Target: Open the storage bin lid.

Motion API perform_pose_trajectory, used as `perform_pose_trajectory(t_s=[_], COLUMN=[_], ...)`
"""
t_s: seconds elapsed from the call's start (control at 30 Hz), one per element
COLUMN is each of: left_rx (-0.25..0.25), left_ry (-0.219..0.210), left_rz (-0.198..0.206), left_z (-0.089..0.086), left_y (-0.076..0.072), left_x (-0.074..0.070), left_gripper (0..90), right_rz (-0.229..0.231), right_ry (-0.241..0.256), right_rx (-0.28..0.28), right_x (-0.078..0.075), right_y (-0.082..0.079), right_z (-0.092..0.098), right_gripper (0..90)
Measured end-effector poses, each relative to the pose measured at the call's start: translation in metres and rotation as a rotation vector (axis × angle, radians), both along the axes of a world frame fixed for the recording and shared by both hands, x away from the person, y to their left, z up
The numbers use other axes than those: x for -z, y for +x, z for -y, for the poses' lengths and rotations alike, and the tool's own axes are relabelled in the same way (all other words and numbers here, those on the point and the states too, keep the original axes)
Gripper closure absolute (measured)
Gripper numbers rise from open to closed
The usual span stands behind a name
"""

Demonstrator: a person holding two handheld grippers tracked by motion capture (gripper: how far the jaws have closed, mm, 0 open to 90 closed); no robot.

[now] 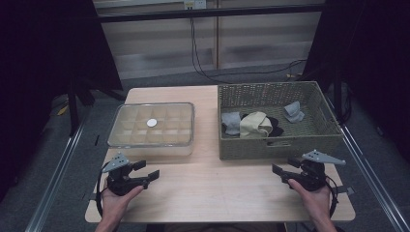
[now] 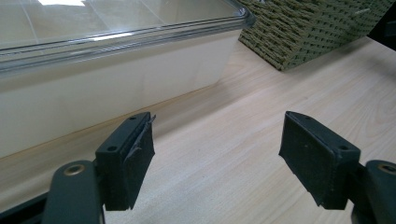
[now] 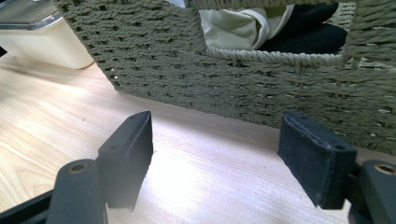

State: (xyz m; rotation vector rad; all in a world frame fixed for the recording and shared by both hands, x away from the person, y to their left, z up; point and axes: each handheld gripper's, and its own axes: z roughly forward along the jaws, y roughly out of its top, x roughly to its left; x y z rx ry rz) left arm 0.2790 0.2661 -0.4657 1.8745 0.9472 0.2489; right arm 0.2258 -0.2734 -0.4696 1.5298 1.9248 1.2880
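Note:
A clear-lidded divided box (image 1: 151, 126) lies on the left half of the wooden table, with a small white round thing (image 1: 152, 123) on its lid or inside it. A woven basket (image 1: 277, 142) on the right holds grey (image 1: 232, 123), cream (image 1: 256, 124), black and another grey (image 1: 293, 111) piece of cloth. My left gripper (image 1: 146, 171) rests near the front edge, open and empty, just in front of the box (image 2: 116, 88). My right gripper (image 1: 282, 175) is open and empty too, facing the basket wall (image 3: 261, 88); cream cloth (image 3: 233, 28) shows through its handle gap.
Bare table top (image 1: 217, 186) stretches between the two grippers. The basket corner (image 2: 303, 32) shows in the left gripper view and the box corner (image 3: 42, 37) in the right gripper view. Cables hang behind the table, with black stand legs at both sides.

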Motion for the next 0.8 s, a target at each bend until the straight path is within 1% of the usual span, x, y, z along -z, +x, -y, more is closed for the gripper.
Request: perform_pose_trajectory(t_s=[0.07, 0.23, 0.3, 0.37, 0.47, 0.57, 0.63, 0.67, 0.77, 0.8], left_rx=[0.000, -0.011, -0.021, -0.025, -0.022, -0.019, -0.015, -0.015, -0.008, -0.004], left_ry=[0.015, 0.023, 0.019, 0.026, 0.033, 0.031, 0.027, 0.024, 0.030, 0.023], left_rz=[-0.002, -0.021, -0.020, -0.022, -0.027, -0.023, -0.021, -0.020, -0.017, -0.014], left_z=[0.0009, 0.0001, -0.0010, -0.0011, 0.0003, 0.0011, 0.0004, 0.0001, -0.0010, -0.0017], left_y=[-0.0002, 0.0004, 0.0011, 0.0017, 0.0023, 0.0012, 0.0004, 0.0001, -0.0017, -0.0020], left_x=[0.0002, 0.0005, 0.0007, 0.0009, 0.0015, 0.0007, -0.0001, -0.0003, -0.0009, -0.0017], left_gripper=[25.5, 24.2, 23.8, 23.8, 23.9, 23.9, 24.1, 25.1, 25.5, 25.8], right_rz=[0.004, 0.010, 0.013, 0.012, 0.018, 0.018, 0.003, 0.004, 0.012, 0.011], right_ry=[0.000, -0.001, 0.005, 0.010, 0.011, 0.002, -0.005, -0.011, 0.002, 0.005], right_rx=[0.005, 0.017, 0.014, 0.007, -0.007, -0.014, -0.011, 0.001, -0.005, -0.016], right_x=[-0.0001, 0.0003, 0.0008, 0.0015, 0.0018, 0.0025, 0.0028, 0.0026, 0.0013, 0.0006], right_y=[-0.0001, 0.0006, 0.0012, 0.0022, 0.0027, 0.0029, 0.0041, 0.0041, 0.0043, 0.0043], right_z=[0.0005, 0.0019, 0.0014, 0.0001, -0.0020, -0.0044, -0.0043, -0.0041, -0.0039, -0.0052], right_gripper=[26.4, 25.0, 24.1, 24.0, 25.6, 27.7, 29.1, 30.7, 33.3, 34.1])
